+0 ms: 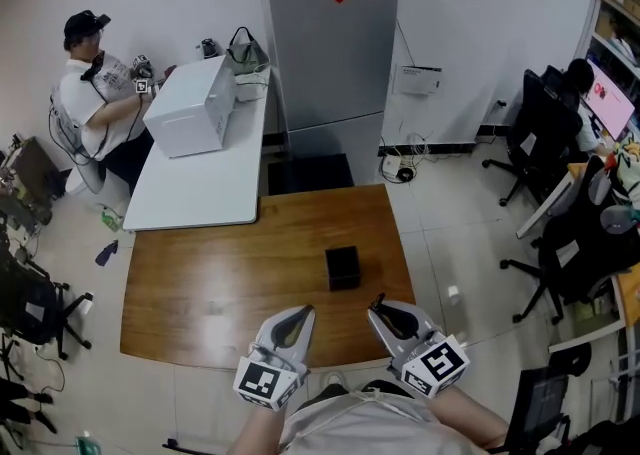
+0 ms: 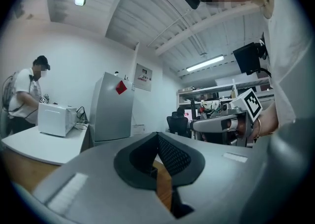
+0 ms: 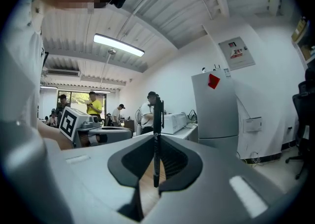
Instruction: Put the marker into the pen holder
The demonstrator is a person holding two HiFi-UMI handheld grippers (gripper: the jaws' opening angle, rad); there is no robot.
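You are holding the marker (image 3: 158,114) upright, pinched in the right tongs (image 3: 156,142), left tongs (image 2: 158,138) pressed together empty, and next are needing to line it up over the far pen holder (image 1: 343,268).

Open-plan office, part lab. Long brown wooden desk (image 1: 250,273) butts against a white rectangular desk (image 1: 195,198) carrying a white boxy microwave-like appliance (image 1: 190,108). Tall grey metal refrigerator (image 1: 325,43) at the white wall. Black swivel office chairs (image 1: 540,138) by a lit computer monitor (image 1: 612,98). Pale tiled floor (image 1: 450,233), fluorescent tube ceiling light (image 3: 118,45), cluttered white shelving (image 2: 216,95), several standing people (image 3: 93,104) further back.
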